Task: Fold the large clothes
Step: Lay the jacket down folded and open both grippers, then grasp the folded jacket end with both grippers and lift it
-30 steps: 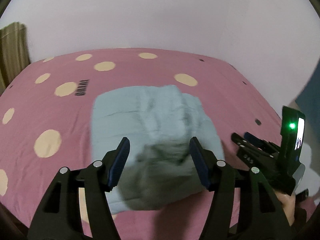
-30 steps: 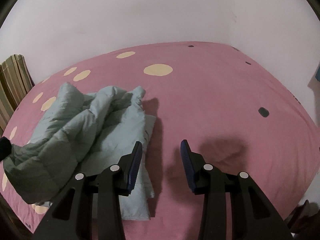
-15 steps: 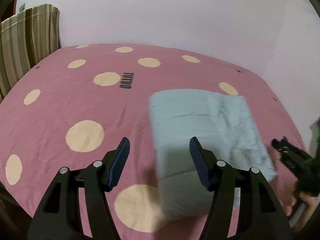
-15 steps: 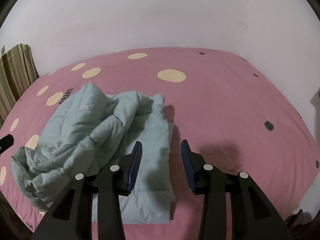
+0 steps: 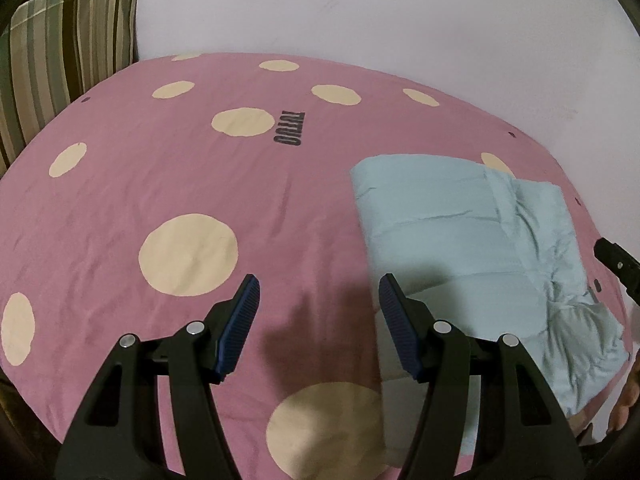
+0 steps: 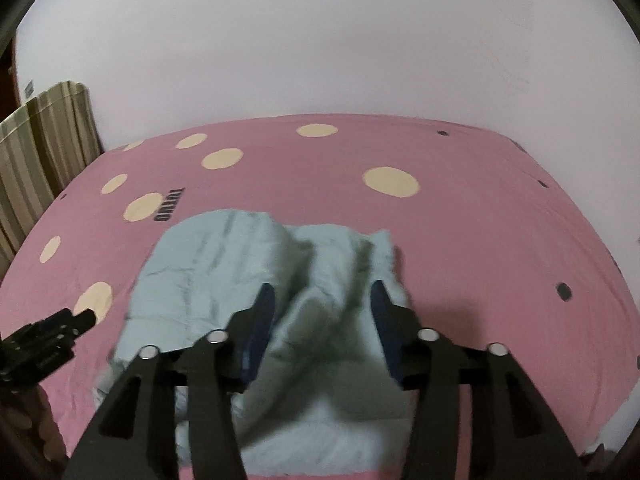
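Bedsheet (image 5: 120,184), pink with cream dots, fills my left view; my left tongs (image 5: 316,324) hang apart over it, gripping nothing, the pale blue quilted garment (image 5: 460,232) lying folded just to their right. In my right view, my right tongs (image 6: 322,332) stand apart above the rumpled garment (image 6: 224,264), whose folds rise between the fingers; whether they touch it I cannot tell.

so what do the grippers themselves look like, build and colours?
Both alike: the left gripper and right gripper are black skeletal frames with cut-out arms, round silver pivot bolts, and jaws lined with ribbed dark blue pads. No cables or lettering visible.
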Motion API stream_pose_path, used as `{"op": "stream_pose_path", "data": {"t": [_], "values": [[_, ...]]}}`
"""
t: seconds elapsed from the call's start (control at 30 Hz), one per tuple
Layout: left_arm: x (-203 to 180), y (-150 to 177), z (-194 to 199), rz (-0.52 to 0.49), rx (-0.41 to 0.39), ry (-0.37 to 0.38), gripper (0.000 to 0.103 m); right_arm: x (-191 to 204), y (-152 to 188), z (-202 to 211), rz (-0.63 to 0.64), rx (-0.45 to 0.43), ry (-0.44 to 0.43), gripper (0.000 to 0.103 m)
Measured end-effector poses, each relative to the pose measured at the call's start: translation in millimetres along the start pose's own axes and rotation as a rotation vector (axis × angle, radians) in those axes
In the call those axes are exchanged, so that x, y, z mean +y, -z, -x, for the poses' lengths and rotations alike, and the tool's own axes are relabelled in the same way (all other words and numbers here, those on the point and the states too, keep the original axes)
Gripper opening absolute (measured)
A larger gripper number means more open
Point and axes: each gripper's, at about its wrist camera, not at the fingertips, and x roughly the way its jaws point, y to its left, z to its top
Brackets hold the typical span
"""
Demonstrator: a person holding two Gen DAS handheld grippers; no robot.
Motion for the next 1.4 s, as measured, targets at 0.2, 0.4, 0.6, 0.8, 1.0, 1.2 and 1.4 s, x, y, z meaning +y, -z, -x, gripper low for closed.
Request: {"op": "stream_pose_path", "data": {"t": [0.2,0.4,0.6,0.8,1.0,1.2,1.4], "values": [[7,-3,-11,0.015,0.019,0.004,0.062,28,-2,-27,0.046,0.042,-0.037,0.056],[-2,-2,-22,-0.005,0.038,0.026,0.063,24,10,-50,0.022,0.132,-0.080,0.028],[-24,-3,-24,-0.038,0.043,0.067,0.063,8,12,-51,0.000,0.144,-0.102,0.011],[-57,-3,-23,-0.098,0.029,0.116,0.063,-17,12,-46,-0.018,0.130,-0.071,0.010],[-93,1,-39,-0.189,0.045,0.104,0.064,-47,24,-61,-0.059,0.175,-0.043,0.010],[-114,8,-60,-0.237,0.090,0.047,0.066,-59,38,-86,-0.070,0.231,-0.036,0.010],[-127,17,-83,-0.280,0.115,0.022,0.066,-61,48,-107,-0.054,0.252,-0.036,0.010]]}}
